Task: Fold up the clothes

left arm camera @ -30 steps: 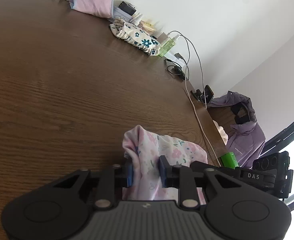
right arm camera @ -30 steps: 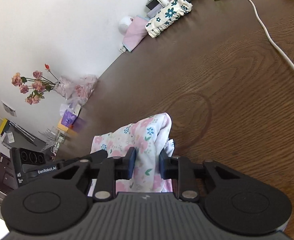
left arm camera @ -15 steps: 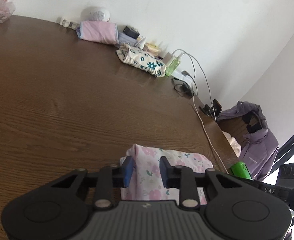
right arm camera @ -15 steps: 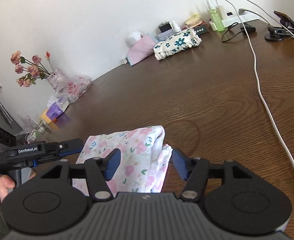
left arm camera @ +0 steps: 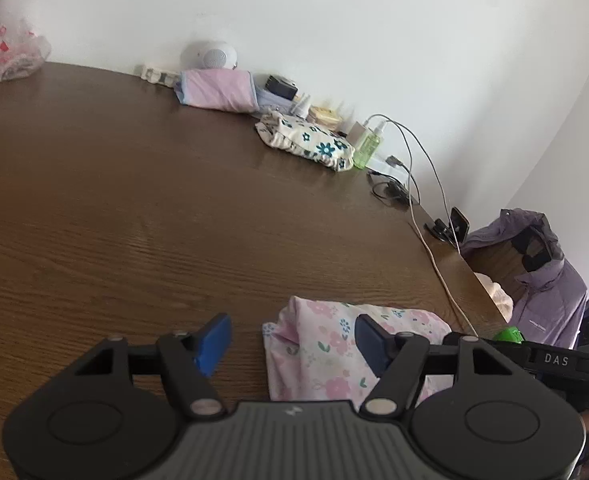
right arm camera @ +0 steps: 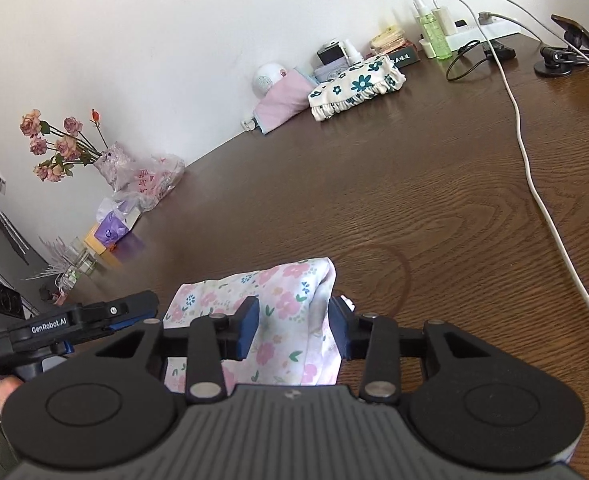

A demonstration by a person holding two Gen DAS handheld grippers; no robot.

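Both the left gripper (left arm camera: 290, 338) and the right gripper (right arm camera: 294, 326) stand spread over the floral garment (right arm camera: 270, 308), bottom centre; any further crease wants matched edges.

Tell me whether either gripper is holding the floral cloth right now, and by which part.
Nothing is held. The left gripper and the right gripper are both open, and the floral cloth lies folded on the table between their spread fingers.
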